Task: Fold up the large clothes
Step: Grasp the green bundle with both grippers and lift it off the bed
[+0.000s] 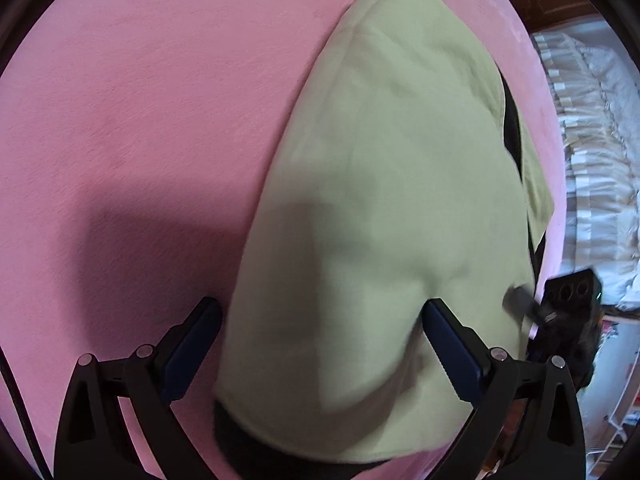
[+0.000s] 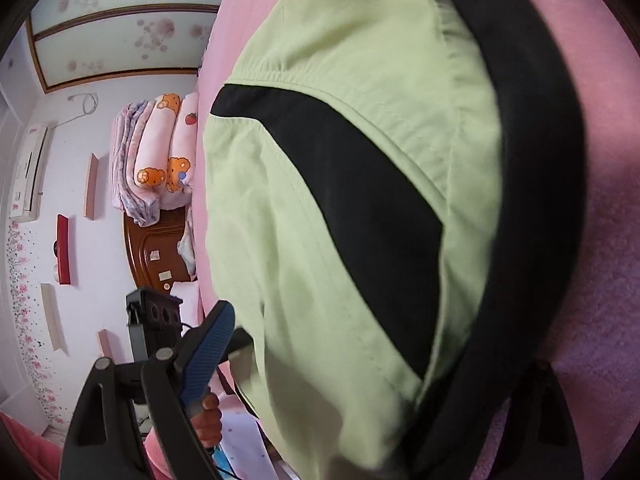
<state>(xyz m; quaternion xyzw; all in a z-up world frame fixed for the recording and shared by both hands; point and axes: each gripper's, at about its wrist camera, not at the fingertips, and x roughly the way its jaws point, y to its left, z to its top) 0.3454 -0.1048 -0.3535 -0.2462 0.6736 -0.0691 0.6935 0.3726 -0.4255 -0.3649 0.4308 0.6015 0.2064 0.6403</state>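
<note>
The pale green garment (image 1: 380, 200) with black trim lay on the pink bed cover (image 1: 140, 100). The left gripper (image 1: 320, 320) stood with its jaws spread wide over the garment's near end. The right gripper (image 2: 360, 360) was draped by the fabric; its state could not be determined.

Black claw (image 1: 320, 320), blue ribbed pads (image 1: 452, 352)
</note>
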